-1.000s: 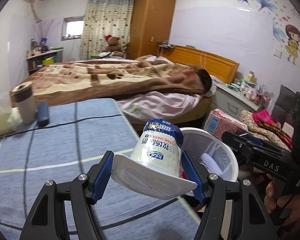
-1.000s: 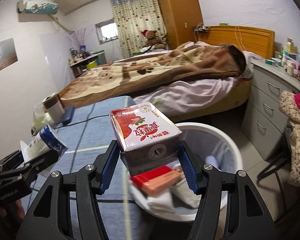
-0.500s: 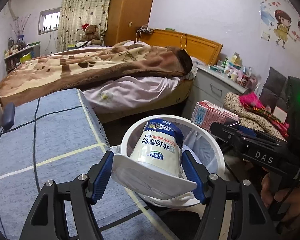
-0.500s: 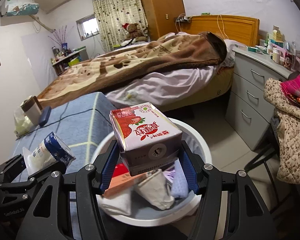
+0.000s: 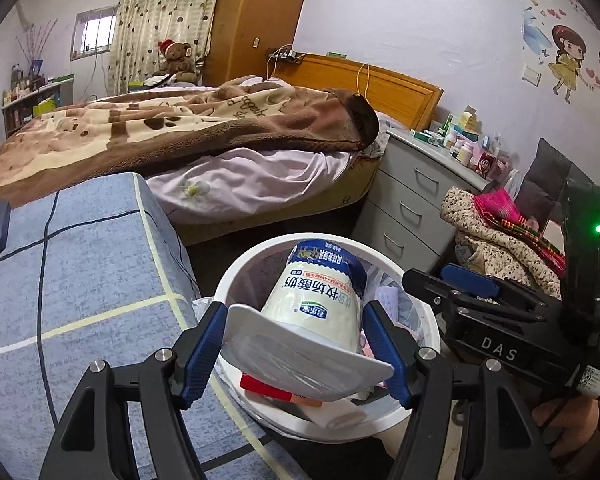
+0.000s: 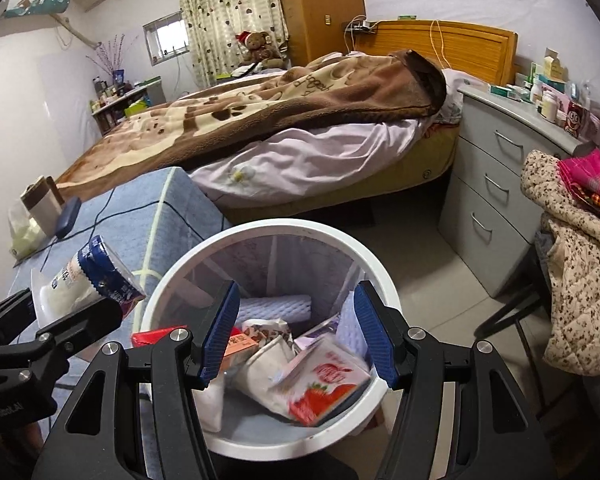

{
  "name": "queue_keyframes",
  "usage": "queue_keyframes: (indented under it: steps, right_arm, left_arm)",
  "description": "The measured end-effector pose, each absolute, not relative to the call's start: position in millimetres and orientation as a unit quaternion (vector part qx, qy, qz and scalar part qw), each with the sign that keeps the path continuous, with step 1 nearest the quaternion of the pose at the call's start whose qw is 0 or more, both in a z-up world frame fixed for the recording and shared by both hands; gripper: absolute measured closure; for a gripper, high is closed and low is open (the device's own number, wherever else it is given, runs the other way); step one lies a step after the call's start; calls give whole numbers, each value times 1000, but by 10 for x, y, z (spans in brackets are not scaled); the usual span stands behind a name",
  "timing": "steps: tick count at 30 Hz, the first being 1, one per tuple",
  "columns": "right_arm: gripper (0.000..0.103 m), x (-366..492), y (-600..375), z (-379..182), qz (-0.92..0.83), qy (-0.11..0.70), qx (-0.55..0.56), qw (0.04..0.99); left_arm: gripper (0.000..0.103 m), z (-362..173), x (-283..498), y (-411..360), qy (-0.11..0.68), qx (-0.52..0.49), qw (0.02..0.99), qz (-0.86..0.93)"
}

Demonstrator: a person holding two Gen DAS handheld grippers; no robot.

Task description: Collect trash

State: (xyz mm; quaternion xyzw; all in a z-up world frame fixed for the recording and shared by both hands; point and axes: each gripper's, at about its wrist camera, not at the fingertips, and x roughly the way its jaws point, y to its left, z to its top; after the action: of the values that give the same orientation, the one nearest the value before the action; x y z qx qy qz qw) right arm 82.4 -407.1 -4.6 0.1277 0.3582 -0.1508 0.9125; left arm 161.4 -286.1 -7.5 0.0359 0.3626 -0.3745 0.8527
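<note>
Left wrist view shows my left gripper (image 5: 300,346) pinching a white yogurt cup (image 5: 314,312) by its wide rim. The cup is tipped, with its blue end pointing away from me. It hangs right over the white bin (image 5: 428,320). My right gripper (image 5: 460,292) is just beside it on the right, also over the bin.

Right wrist view shows my right gripper (image 6: 298,330) spread wide with nothing between its blue pads (image 6: 220,330). A red strawberry milk box (image 6: 328,386) lies in the bin (image 6: 284,226), down among white wrappers and a red carton. The bin stands on the floor, touching the blue table (image 6: 172,216). A bed (image 6: 300,120) is behind it, and grey drawers (image 6: 496,184) are to the right.
</note>
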Motion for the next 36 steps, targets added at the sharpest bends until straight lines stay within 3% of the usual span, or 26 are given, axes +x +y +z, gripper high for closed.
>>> queue_keyframes:
  steps: [6,16,36]
  right_arm:
    - [42,737,-4096,30,-169,340,132,916]
    - [41,606,-4067,140,-170,314,137,924]
    - [41,306,-3445,184,-101,269,112,951]
  left_arm:
    - [28,-20,1604,-2888,351,35,855,-381]
    - [28,94,1469,-2810,341,35,862,-373]
    - [28,230,797,-1875,297,39,920,-254]
